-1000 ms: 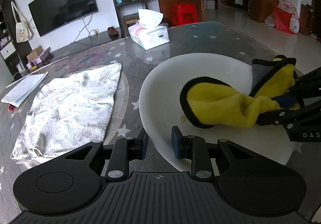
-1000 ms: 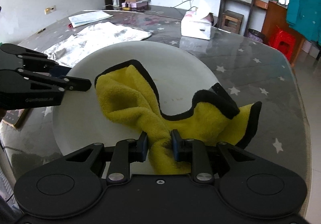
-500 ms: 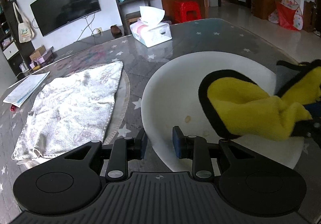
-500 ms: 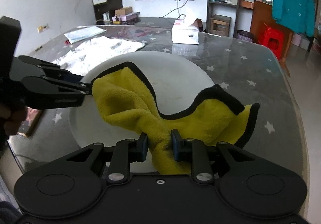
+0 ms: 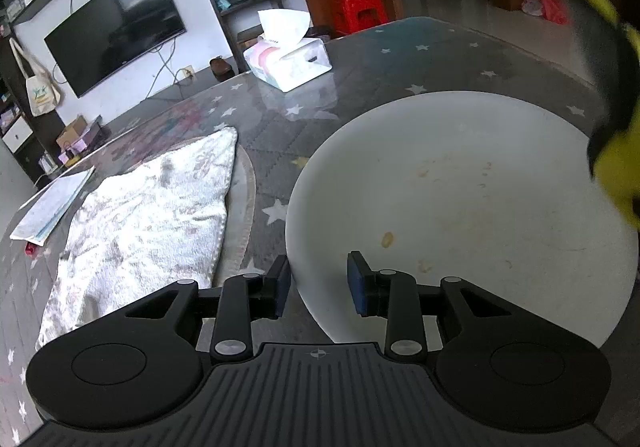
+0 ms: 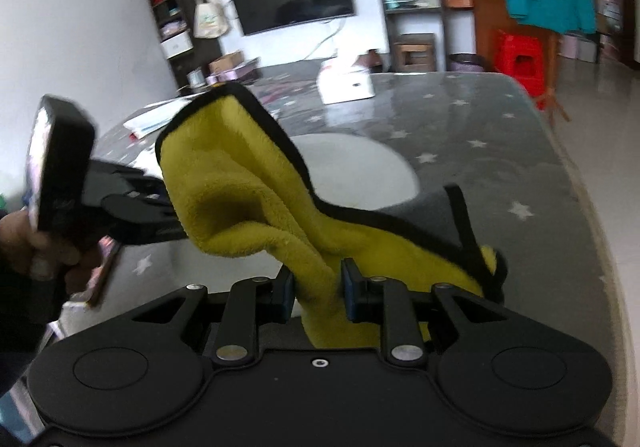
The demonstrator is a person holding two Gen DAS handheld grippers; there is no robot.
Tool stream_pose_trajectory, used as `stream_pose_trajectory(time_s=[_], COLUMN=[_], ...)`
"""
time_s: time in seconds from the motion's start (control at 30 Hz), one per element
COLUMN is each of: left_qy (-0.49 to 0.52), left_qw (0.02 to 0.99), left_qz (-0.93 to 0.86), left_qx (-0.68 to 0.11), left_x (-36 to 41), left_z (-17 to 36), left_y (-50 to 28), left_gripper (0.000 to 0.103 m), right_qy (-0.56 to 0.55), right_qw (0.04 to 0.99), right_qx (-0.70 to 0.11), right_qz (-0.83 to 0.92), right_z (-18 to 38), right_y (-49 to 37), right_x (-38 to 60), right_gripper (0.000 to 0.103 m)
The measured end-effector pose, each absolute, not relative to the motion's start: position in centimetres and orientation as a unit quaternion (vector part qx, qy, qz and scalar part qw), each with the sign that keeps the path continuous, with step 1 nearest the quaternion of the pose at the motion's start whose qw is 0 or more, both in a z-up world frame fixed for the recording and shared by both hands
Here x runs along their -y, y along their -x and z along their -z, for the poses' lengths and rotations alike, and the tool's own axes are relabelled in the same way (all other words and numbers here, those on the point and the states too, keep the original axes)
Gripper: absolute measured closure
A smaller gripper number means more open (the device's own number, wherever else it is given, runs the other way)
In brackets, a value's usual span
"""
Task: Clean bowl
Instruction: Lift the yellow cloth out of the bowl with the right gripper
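A white bowl (image 5: pixel 460 183) rests on the star-patterned table, with small brownish stains (image 5: pixel 387 239) inside. My left gripper (image 5: pixel 318 283) straddles its near-left rim. The jaws are opening, with the thin rim between them and a gap at the inner pad. My right gripper (image 6: pixel 318 295) is shut on a yellow cloth (image 6: pixel 240 183) with black edging, held up in the air above the bowl (image 6: pixel 360 171). In the left wrist view the cloth (image 5: pixel 616 167) shows blurred at the right edge. The left gripper (image 6: pixel 132 207) and the hand (image 6: pixel 24 243) holding it appear at the left of the right wrist view.
A white towel (image 5: pixel 152 215) lies left of the bowl, with papers (image 5: pixel 52 207) beyond it. A tissue box (image 5: pixel 288 63) stands at the far side of the table. The table's right edge (image 6: pixel 580 183) drops to the floor.
The right gripper has lifted the yellow cloth off the bowl and carried it up and right, baring the stained inside. The left jaws have widened around the rim.
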State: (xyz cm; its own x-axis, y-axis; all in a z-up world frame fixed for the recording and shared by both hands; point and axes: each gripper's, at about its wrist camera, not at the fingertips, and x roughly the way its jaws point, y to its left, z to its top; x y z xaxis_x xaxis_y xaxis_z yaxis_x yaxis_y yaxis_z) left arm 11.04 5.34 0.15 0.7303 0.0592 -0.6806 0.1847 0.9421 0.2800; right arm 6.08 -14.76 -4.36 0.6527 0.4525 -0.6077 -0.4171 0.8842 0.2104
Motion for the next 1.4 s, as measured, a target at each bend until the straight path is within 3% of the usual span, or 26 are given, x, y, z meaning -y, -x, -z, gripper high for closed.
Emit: stream_pose_trajectory(time_s=[0.53,0.97,1.07,1.4], left_qy=[-0.186,-0.214,-0.224,-0.226], left_qw=[0.92,0.906,0.9,0.89], left_qz=[0.05,0.19,0.205,0.223], left_qx=[-0.341,-0.313,-0.314,-0.327], left_x=[-4.5,0.8,1.8,3.7], left_z=[-2.3,-3.0,-2.5,-1.3], left_y=[-9.1,-5.1,-4.9,-4.8], left_gripper=[0.071,0.071,0.071,0.071], right_qy=[-0.039,-0.018,-0.016,0.022], right_qw=[0.916,0.91,0.911,0.924], right_qx=[-0.353,-0.367,-0.365,-0.337], right_qz=[-0.187,-0.191,-0.192,-0.178], right_z=[6.4,6.7,6.3,5.0], right_y=[-7.1,-7.1,-7.1,-6.3], right_x=[17.4,17.5,17.6,17.6], right_gripper=[0.077,0.077,0.067,0.062])
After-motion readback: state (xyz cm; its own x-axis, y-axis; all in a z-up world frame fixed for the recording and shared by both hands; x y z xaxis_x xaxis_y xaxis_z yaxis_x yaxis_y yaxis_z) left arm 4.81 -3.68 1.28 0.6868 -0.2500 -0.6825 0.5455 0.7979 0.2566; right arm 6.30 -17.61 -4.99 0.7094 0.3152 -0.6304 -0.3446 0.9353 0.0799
